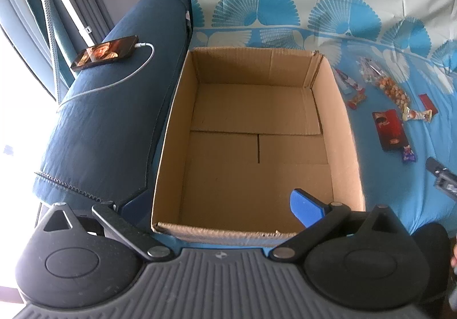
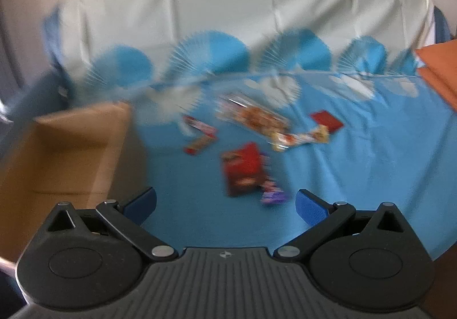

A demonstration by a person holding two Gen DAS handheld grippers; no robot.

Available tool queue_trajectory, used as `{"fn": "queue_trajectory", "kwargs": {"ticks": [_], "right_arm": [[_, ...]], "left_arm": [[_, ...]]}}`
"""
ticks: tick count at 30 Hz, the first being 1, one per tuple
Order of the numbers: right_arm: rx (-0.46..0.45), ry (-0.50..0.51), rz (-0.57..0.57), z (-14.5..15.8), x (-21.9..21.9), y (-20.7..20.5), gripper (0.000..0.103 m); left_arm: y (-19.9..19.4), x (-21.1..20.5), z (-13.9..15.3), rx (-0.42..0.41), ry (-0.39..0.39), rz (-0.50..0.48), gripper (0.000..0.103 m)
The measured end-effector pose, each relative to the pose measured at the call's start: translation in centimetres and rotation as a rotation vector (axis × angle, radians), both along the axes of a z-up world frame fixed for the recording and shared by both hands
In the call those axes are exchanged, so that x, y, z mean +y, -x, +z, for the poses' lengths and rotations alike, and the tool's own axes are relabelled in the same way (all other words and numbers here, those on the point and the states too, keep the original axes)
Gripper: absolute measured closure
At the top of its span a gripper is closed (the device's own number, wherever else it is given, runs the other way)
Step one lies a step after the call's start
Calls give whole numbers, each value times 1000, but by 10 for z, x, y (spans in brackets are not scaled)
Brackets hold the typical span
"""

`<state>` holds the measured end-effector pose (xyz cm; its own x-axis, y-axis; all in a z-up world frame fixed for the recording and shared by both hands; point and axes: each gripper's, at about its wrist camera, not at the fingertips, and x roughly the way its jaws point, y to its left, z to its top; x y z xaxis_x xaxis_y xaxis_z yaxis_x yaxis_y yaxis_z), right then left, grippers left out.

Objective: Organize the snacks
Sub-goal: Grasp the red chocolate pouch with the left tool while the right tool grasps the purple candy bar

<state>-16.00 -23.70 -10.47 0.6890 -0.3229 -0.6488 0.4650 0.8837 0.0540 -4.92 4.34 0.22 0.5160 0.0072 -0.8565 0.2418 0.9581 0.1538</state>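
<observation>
An empty open cardboard box (image 1: 340, 119) stands on a blue patterned cloth; it also shows at the left of the blurred right wrist view (image 2: 71, 147). Several snacks lie to its right: a red packet (image 1: 389, 129) (image 2: 242, 169), a small purple wrapper (image 1: 408, 154) (image 2: 272, 196), a bag of nuts (image 1: 392, 88) (image 2: 257, 119), small red bars (image 1: 357, 100) (image 2: 200, 143) and a red square (image 1: 428, 103) (image 2: 327, 120). My left gripper (image 1: 205, 207) is open above the box's near edge; its left finger is hidden. My right gripper (image 2: 225, 206) is open and empty, just short of the red packet.
A dark blue sofa armrest (image 1: 108, 107) lies left of the box, with a phone (image 1: 104, 53) on a white charging cable. An orange cushion (image 2: 440, 73) sits at the far right. The sofa back is covered by pale cloth (image 2: 228, 13).
</observation>
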Motion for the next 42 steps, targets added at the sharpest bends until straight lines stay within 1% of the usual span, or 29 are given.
{"fn": "queue_trajectory", "kwargs": {"ticks": [2,5,7,9,10,12,14,18,19,21,23,24,25,26,27,28,29,32,35,37,39,41,42], "right_arm": [[56,51,-29,-30,-26,-13,0],[181,93,-51,-73,-59,-39,0],[263,73,-80,-102,-81,-56,0],[309,47,-88,-125,-97,-73,0],[318,42,-95,-133,-101,-80,0],[307,27,-91,-144,-107,-93,0],[258,45,-68,-149,-110,-106,0],[202,113,32,-157,-112,-131,0],[188,113,70,-158,-114,-135,0],[174,88,105,-155,-119,-141,0],[164,69,101,-154,-128,-149,1],[158,78,85,-154,-132,-150,3],[144,78,67,-154,-138,-148,7],[114,60,60,-153,-142,-142,24],[76,28,49,-152,-149,-136,45],[60,14,19,-151,-156,-130,64],[61,15,0,-151,-160,-125,72],[85,-1,-69,-146,-171,-101,73],[89,-37,-199,-143,-187,-71,73],[77,-75,-290,-144,-196,-52,73],[50,-108,-329,-145,-201,-42,73],[40,-124,-356,-146,-204,-38,72],[36,-131,-360,-147,-206,-38,71]], "left_arm": [[-3,-8,1,1,-11,-1,0],[-9,-22,2,11,-26,-11,0],[-13,-34,3,21,-36,-23,0],[-17,-45,2,24,-47,-33,0],[-19,-51,2,24,-55,-40,0],[-23,-64,1,23,-73,-53,0],[-29,-75,0,27,-83,-64,0],[-43,-103,0,28,-89,-87,0],[-46,-110,-1,28,-88,-94,0],[-52,-127,-1,27,-82,-113,0],[-58,-147,-3,27,-76,-134,0],[-61,-158,-5,29,-72,-146,0],[-64,-168,-8,30,-68,-161,0],[-67,-178,-10,31,-66,-174,0],[-69,-190,-13,31,-63,-187,0],[-72,-203,-16,29,-53,-209,0],[-74,-214,-19,28,-44,-227,0],[-84,-255,-36,34,-3,-280,0],[-99,-304,-68,60,30,-313,0],[-113,-344,-102,100,43,-329,0],[-128,-377,-136,161,31,-349,0],[-144,-406,-174,250,29,-329,0],[-151,-418,-189,278,20,-298,0]]}}
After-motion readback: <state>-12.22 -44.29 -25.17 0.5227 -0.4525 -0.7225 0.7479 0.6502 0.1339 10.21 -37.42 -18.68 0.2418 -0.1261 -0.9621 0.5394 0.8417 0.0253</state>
